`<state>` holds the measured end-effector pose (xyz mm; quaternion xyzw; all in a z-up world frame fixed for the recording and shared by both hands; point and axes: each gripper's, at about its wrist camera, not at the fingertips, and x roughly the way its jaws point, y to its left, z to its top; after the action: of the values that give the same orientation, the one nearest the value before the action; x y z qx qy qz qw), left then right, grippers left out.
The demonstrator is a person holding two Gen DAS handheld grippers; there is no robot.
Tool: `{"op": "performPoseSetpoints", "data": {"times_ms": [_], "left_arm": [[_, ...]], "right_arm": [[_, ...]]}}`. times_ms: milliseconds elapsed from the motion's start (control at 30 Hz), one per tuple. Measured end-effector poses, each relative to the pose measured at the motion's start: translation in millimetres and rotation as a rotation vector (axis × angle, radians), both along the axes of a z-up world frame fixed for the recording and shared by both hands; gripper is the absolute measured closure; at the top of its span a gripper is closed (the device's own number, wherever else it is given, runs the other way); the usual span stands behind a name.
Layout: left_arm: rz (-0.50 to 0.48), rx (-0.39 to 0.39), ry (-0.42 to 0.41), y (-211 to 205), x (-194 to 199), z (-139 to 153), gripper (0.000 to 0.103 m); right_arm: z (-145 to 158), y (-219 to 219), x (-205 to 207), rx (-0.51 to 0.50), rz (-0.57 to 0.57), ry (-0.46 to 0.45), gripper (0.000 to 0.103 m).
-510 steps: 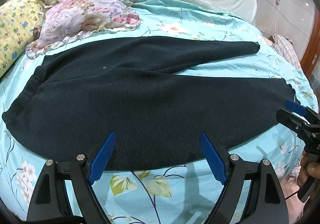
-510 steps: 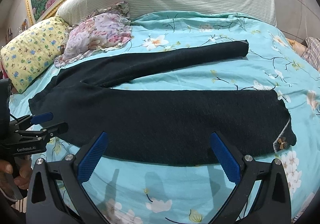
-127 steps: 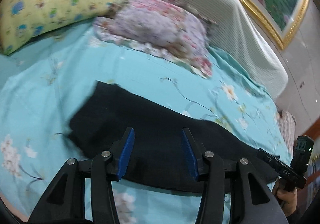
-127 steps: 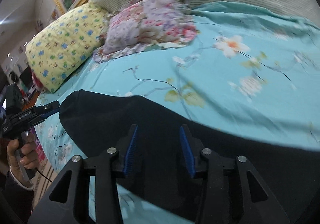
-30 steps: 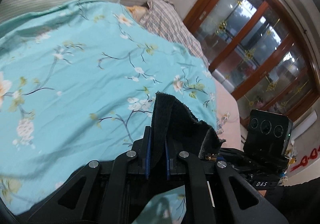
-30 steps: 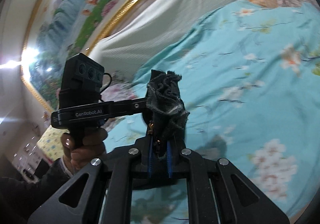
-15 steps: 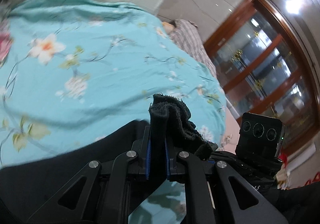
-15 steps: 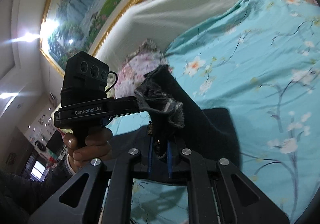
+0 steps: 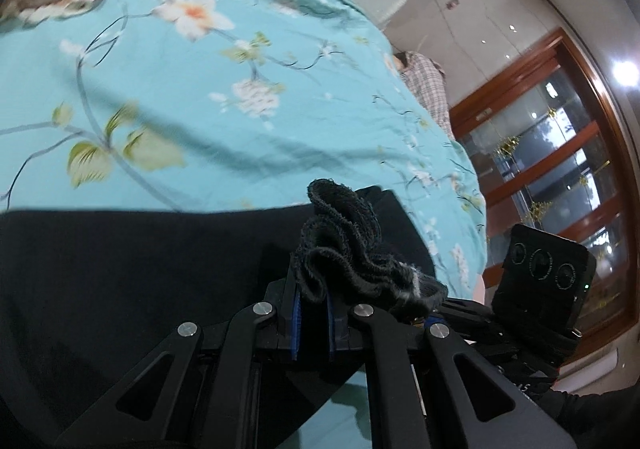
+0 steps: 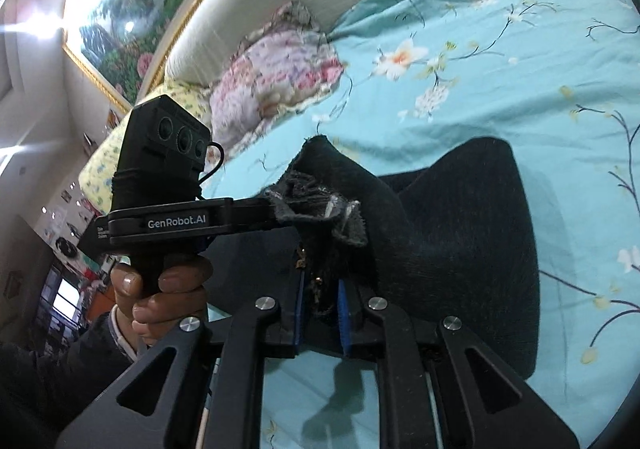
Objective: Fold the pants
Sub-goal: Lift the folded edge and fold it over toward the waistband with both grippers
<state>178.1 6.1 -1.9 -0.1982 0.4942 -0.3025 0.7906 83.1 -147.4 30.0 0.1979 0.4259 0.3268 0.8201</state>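
Right wrist view: pants (image 10: 460, 233) hems are kept clamped by both grippers (image 10: 320, 305) (image 9: 312, 313) so they're carried over for the fold.

Dark pants (image 9: 120, 269) — black, fuzzy knit, lying flat on the floral turquoise bed sheet (image 9: 200, 109). Frayed hem end bunched and lifted off the bed, ruffled into folds — doubled back over the flat layer beneath, rest spread flat.
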Motion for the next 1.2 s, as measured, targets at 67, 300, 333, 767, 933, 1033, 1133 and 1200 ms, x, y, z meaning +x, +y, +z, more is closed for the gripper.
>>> {"op": "performPoseSetpoints", "data": {"times_ms": [67,300,333,767,933,1033,1133,1200], "left_arm": [[0.013,0.0,0.016,4.3,-1.3,-5.3,0.096],[0.081,0.007,0.032,20.3,-13.7,-11.4,0.095],[0.099,0.026,0.026,22.2,-16.9,-10.5,0.095],[0.295,0.08,-0.001,59.6,-54.0,3.2,0.09],[0.399,0.071,0.001,80.8,-75.3,8.5,0.086],[0.477,0.059,-0.003,98.4,-92.5,13.5,0.081],[0.535,0.046,-0.002,114.7,-106.4,16.4,0.077],[0.573,0.036,-0.001,126.1,-119.0,18.3,0.077]], "right_arm": [[-2.7,3.8,-0.7,-0.014,0.011,0.005,0.08],[-4.5,17.2,-5.1,-0.048,0.057,0.002,0.061],[-4.5,18.6,-5.7,-0.05,0.063,0.002,0.06],[3.4,32.8,-10.9,-0.046,0.123,-0.009,0.057],[14.6,37.3,-11.8,-0.035,0.135,-0.03,0.057],[20.4,41.5,-10.8,-0.031,0.145,-0.044,0.056],[24.3,48.5,-8.7,-0.03,0.16,-0.051,0.054],[26.1,54.5,-7.6,-0.028,0.175,-0.055,0.053]]}}
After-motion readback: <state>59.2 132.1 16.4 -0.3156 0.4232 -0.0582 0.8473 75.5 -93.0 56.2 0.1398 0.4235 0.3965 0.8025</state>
